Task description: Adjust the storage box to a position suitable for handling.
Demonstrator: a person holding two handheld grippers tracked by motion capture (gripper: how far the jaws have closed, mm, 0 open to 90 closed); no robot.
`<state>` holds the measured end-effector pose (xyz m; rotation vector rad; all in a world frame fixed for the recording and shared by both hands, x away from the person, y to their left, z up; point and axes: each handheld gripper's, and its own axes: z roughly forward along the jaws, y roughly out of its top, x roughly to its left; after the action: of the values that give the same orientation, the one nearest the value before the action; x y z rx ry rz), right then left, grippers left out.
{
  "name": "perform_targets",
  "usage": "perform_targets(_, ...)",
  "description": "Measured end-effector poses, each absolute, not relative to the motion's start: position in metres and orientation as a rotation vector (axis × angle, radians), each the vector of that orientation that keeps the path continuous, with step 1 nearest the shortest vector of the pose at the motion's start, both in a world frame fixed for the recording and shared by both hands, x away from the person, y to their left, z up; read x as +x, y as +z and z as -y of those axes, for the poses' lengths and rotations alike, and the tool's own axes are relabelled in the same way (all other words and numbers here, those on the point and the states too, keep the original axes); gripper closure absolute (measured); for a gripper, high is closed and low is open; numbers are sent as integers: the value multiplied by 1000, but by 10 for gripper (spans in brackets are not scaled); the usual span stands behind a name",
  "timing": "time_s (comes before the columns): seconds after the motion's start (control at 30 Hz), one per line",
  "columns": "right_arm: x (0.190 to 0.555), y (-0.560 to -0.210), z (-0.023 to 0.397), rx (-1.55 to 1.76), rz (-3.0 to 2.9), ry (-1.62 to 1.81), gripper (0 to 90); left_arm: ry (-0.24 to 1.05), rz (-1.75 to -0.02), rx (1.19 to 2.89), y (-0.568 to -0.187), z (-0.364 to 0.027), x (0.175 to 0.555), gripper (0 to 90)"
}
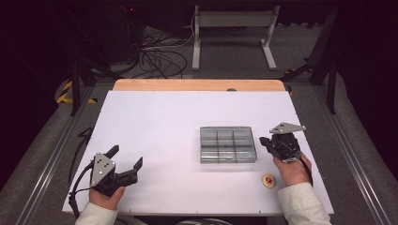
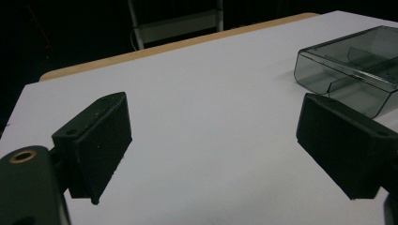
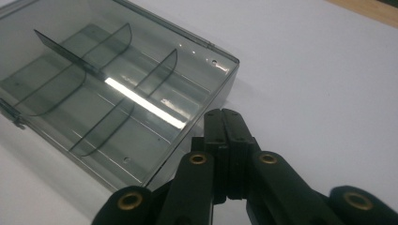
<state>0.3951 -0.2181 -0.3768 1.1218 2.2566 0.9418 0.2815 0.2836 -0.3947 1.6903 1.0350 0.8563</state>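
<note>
A clear smoky box (image 1: 228,144) with dividers sits on the white desk (image 1: 159,122), right of the middle, lid closed as far as I can tell. Inside, one long wall and shorter cross walls split it into compartments, and I can make out nothing lying in them.

The right gripper (image 1: 264,140) is just beside the box's right end, near its side wall. Its fingers (image 3: 217,136) are pressed flat together with nothing between them. In the right gripper view (image 3: 223,114) the tips point at the box (image 3: 117,98) close to its near corner; whether they touch the plastic I cannot tell. The person's right hand (image 1: 292,169) holds it from the near side, with the grey plate on top.

The left gripper (image 1: 126,157) rests low at the near left of the desk, well apart from the box. Its fingers (image 2: 101,140) stand wide with only bare desk between them. From the left gripper view the box (image 2: 352,65) shows off to the right, beyond the right finger. The left hand (image 1: 107,197) grips it from behind.

A small round gold and red disc (image 1: 269,181) lies on the desk near the right hand, nearer the person than the box and apart from it. Past the desk's wooden far edge, cables (image 1: 159,58) lie on the floor.
</note>
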Motion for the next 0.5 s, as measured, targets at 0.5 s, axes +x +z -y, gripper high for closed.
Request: perform_targets(0.5, 410, -394, 211, 1195, -2347, 824, 900, 857, -1035, 1693, -395, -283, 282, 115)
